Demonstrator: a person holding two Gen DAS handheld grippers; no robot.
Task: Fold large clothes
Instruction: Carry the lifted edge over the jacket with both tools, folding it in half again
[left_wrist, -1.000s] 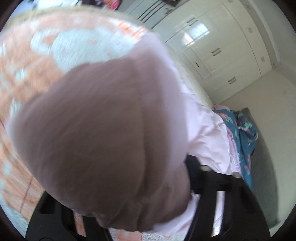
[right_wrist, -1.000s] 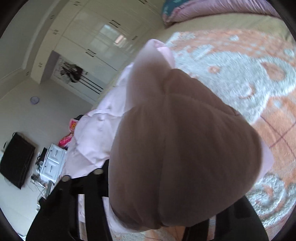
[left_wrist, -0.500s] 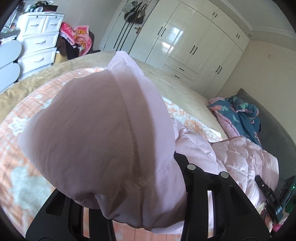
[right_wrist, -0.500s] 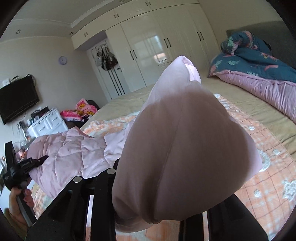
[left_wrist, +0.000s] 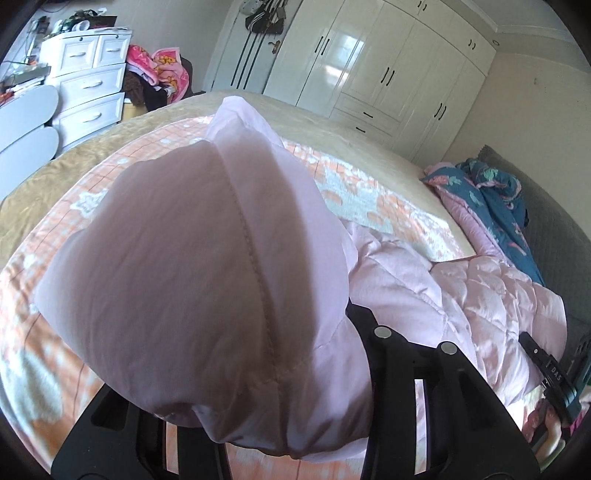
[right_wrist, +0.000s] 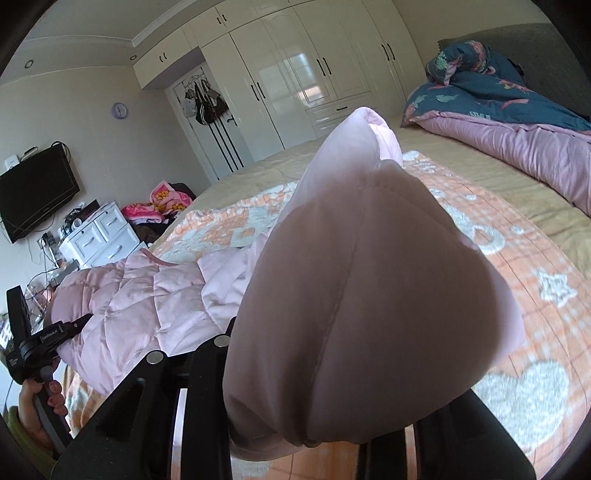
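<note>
Both views roll from tilted to upright over the second. Left gripper and right gripper sit higher over the orange bedspread. Pink padded jacket now hangs stretched between them; each bunched end clamped tighter. Wardrobe swings into frame.

Both tools are matte black plastic. The left hand-held gripper has flat angular finger arms with slots and two round silver screw heads. The right hand-held gripper is built the same. The person's hand wears a yellow-green sleeve.
</note>
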